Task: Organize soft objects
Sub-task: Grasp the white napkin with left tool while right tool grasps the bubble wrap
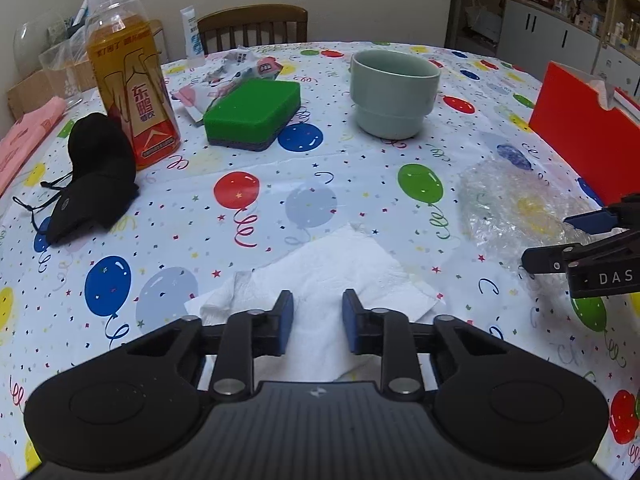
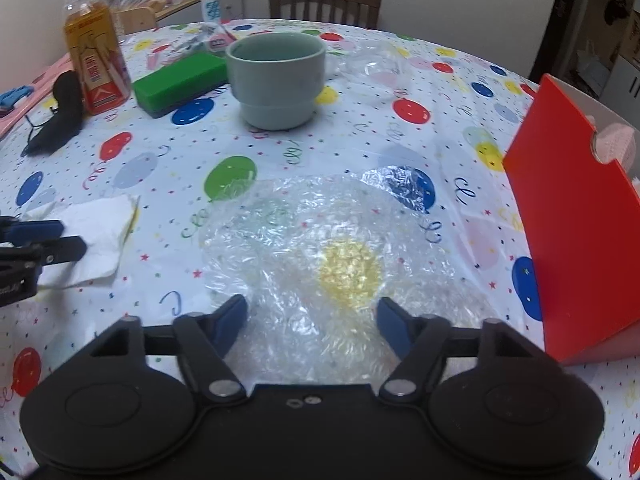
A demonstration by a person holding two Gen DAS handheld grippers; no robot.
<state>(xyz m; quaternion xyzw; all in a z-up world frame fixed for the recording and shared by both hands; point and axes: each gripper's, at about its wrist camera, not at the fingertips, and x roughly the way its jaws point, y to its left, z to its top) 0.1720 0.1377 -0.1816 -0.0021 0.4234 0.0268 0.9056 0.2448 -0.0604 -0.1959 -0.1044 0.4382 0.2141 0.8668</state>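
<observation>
Worktop (image 1: 360, 168) under a glossy cloth printed with balloons and confetti. On it, toward the far side, a pale green ceramic cup (image 1: 394, 94) — round, stepped in at the foot, nothing visible inside from this angle. At the right edge, a red box (image 2: 576, 216) with a notched front wall; something pale pink and knitted-looking shows at the notch, too hidden to name. Far left, a tall clear bottle (image 1: 130, 80) of amber drink with a red-and-gold label, upright.

Soft things: a white tissue (image 1: 320, 284), crumpled and creased, lying flat just under the left gripper (image 1: 318, 322); a sheet of bubble wrap (image 2: 320, 256), clear and wrinkled, spread beneath the right gripper (image 2: 312, 320); a green sponge (image 1: 254, 114), rectangular with a darker base layer, beside the bottle; a black mask (image 1: 96, 184), folded and limp, touching the bottle's foot, ear loops trailing.

Left fingers narrowed with a gap between the blue pads, tissue under and between them — whether pinching it, cannot tell. Right fingers spread apart over the wrap, pads at its near edge, not clamped on it.
</observation>
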